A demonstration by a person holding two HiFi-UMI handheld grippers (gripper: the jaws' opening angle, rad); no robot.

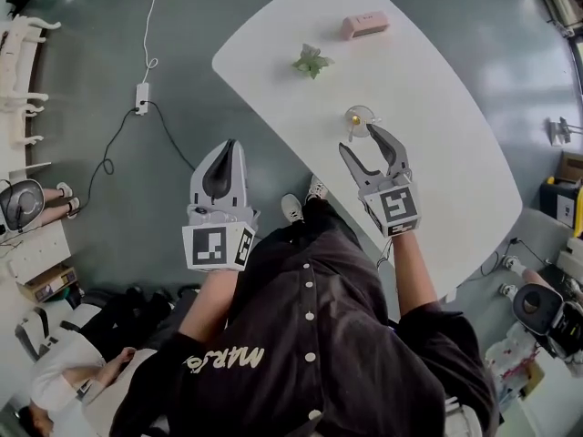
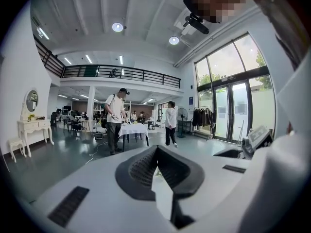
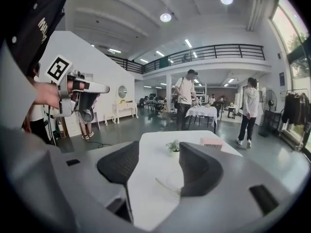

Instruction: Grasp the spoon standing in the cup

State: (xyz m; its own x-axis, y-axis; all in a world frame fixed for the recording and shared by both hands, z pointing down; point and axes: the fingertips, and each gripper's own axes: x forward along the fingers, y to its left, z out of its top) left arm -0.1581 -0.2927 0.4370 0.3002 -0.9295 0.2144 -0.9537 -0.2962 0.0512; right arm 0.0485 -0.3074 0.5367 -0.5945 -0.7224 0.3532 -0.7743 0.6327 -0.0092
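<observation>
A: Spoon (image 1: 354,121) position?

B: Upright in the cup (image 1: 363,115) on the counter (image 1: 446,144). The right hand-held gripper (image 1: 358,139) is just short of the cup, jaws wide and empty. The left hand-held gripper (image 1: 227,147), closed, is well away from the cup.

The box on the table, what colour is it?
The box is pink; the head view shows it best.

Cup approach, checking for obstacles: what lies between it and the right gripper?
Only bare table shows in the head view, between cup and right gripper.
</observation>
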